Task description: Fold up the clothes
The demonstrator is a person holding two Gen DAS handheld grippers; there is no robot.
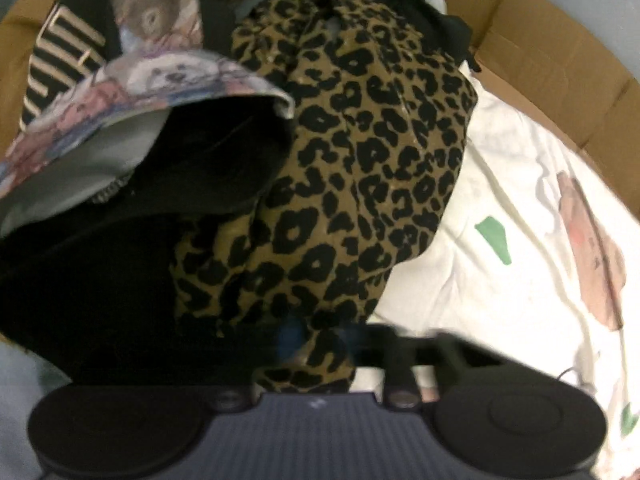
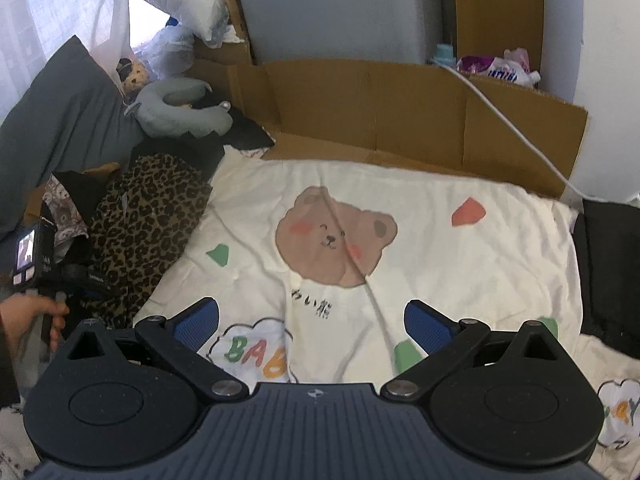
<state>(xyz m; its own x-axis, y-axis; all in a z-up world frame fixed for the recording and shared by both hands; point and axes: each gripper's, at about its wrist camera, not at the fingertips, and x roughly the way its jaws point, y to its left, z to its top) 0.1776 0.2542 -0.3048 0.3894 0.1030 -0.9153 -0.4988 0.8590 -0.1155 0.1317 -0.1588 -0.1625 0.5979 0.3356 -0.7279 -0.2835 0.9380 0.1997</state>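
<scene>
Leopard-print garment (image 1: 352,184) is pinched in the left gripper (image 1: 320,356); neighbouring black clothing (image 1: 120,280) may snag. Right gripper (image 2: 312,320) is spread.

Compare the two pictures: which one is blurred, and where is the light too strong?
Left wrist view: soft with motion blur, the leopard-print garment smeared, the left gripper barely readable at its fingers, black clothes lost in shadow. Right wrist view: sharp, evenly lit on the bear blanket; the window corner is overexposed; fisheye bends the edges.
</scene>
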